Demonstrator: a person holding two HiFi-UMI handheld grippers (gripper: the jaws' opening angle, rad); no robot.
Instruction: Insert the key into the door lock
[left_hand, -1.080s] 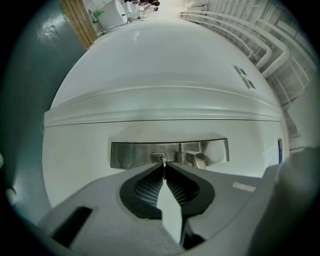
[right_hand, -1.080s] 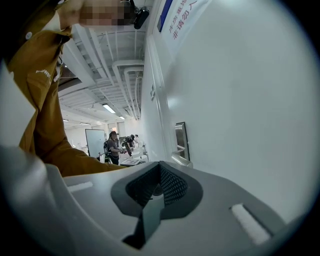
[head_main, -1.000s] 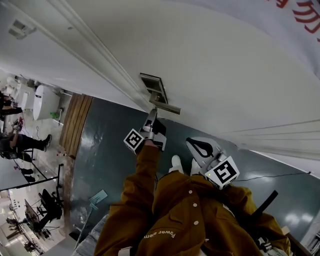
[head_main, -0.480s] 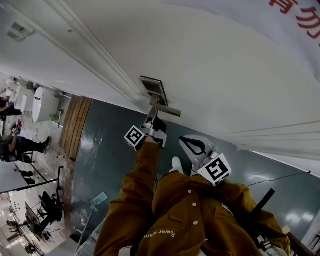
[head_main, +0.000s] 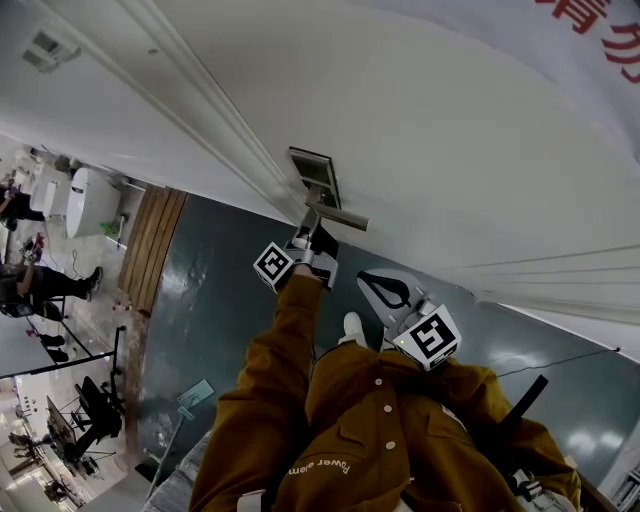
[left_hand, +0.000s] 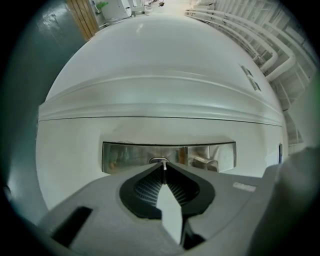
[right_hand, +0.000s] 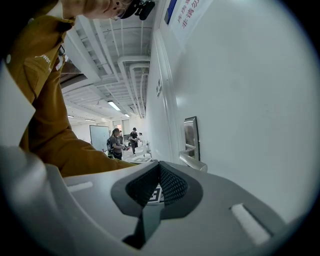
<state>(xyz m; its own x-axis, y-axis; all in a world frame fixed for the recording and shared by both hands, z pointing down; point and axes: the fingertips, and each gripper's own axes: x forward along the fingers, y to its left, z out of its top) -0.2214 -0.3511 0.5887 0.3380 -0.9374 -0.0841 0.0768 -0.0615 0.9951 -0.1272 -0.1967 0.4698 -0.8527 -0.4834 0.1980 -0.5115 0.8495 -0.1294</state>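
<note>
Silvery thin key (left_hand: 164, 170) pinched in left tool (left_hand: 163, 165) could tilt and jam against rectangular steel lock plate (left_hand: 125, 157); right tool (right_hand: 160, 165) jaws together, empty

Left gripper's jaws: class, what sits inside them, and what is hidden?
A thin key is pinched inside the left gripper, tip at the keyhole of the steel lock plate. The jaws cover the key's head; how deep the tip sits cannot be seen.
</note>
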